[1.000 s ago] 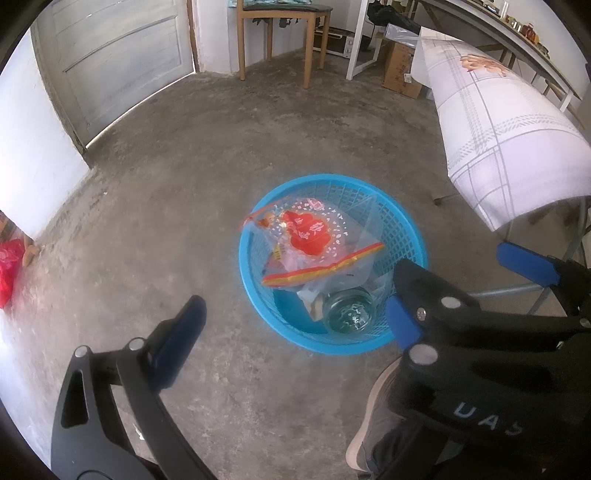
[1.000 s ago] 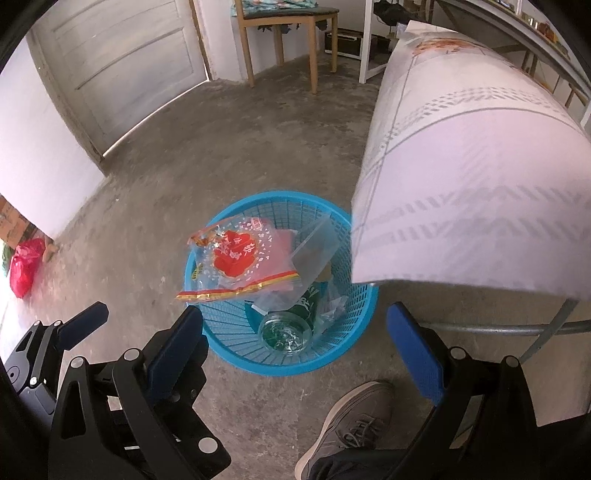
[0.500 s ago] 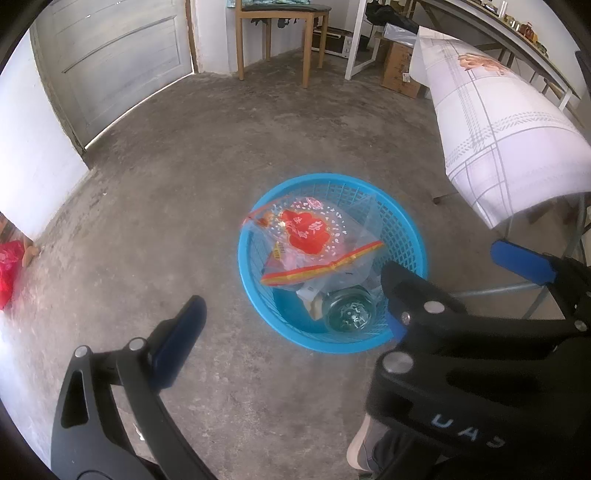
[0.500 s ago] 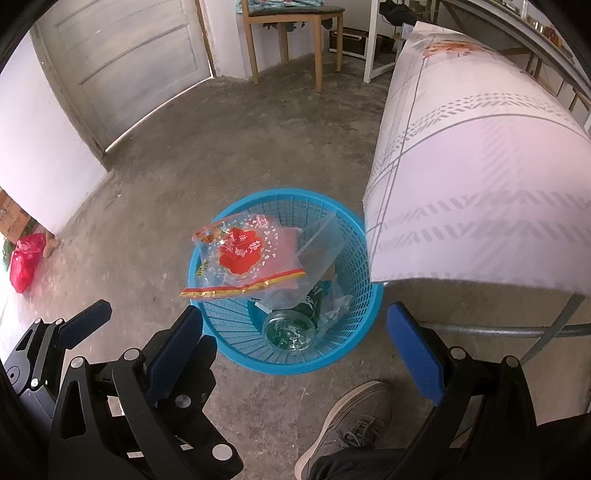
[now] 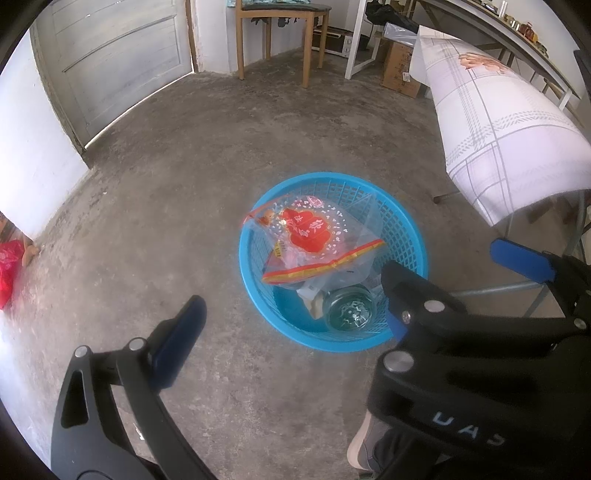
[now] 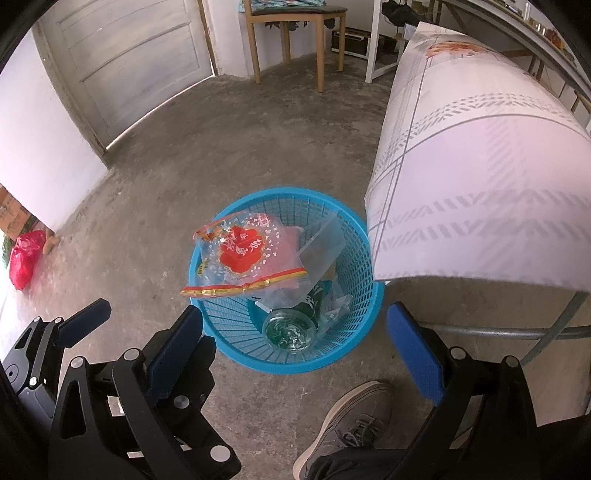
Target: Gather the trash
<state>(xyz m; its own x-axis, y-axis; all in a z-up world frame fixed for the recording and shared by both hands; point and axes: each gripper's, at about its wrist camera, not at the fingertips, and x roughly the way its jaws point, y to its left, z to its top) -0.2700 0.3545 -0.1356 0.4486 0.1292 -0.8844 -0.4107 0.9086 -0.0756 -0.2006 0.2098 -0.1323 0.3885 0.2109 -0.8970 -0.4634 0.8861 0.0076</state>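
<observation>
Both grippers empty, hovering above the floor over the bin. Left gripper [image 5: 291, 325]: fingers spread wide, nothing between them; in the left wrist view only its left blue pad [image 5: 177, 343] is clear, the other side is covered by the right gripper's body crossing in front. Right gripper [image 6: 295, 338]: jaws apart, 2 blue pads flanking the basket from above, no contact with it.

Blue plastic basket [image 6: 236, 354] stands upright on the concrete floor [image 6: 155, 177], just beside the hanging edge of the checked tablecloth [image 6: 480, 166]; the table's metal leg [image 6: 498, 330] runs near its right side. Trash is already in the basket: a clear bag with a red print and red-gold strip [image 6: 243, 254] lies on top, leaning over the left rim; a green-tinted bottle [image 6: 291, 328] sits low at the near side, base facing the camera; more clear wrapper [image 6: 321, 247] behind it.

A person's grey shoe [image 6: 351, 424] is on the floor near the basket, not touching. Red bag [image 6: 24, 254] lies by the wall, well apart to the left; wooden chair [image 6: 291, 22] and grey door [image 6: 125, 59] at the back.
</observation>
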